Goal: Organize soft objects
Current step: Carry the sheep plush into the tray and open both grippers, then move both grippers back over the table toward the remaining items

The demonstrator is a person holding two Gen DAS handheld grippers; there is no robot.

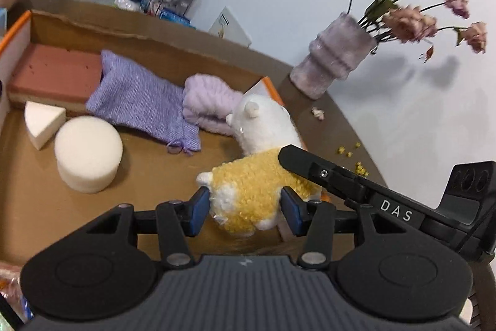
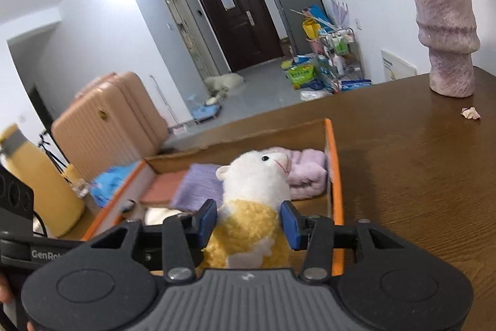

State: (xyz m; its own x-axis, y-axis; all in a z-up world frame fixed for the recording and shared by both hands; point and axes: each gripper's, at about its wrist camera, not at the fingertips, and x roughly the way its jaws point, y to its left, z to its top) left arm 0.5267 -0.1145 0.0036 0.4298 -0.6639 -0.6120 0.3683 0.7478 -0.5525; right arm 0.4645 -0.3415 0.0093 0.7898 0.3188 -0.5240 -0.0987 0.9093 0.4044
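Both hand-held grippers, left [image 1: 245,208] & right [image 2: 248,221], are clamped on the plush llama [image 1: 254,194], held over the cardboard box [image 1: 148,42]. Box sits on the brown surface [image 2: 418,176] w/ purple pouch [image 1: 142,101] & sponges inside.

White-and-yellow plush alpaca [image 1: 248,191] upright over cardboard box [image 1: 139,34] (near its orange-edged right end), head raised.

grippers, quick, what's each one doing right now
left gripper: shut on the plush toy, at its rear end.
right gripper: shut on the same plush toy, at its chest.
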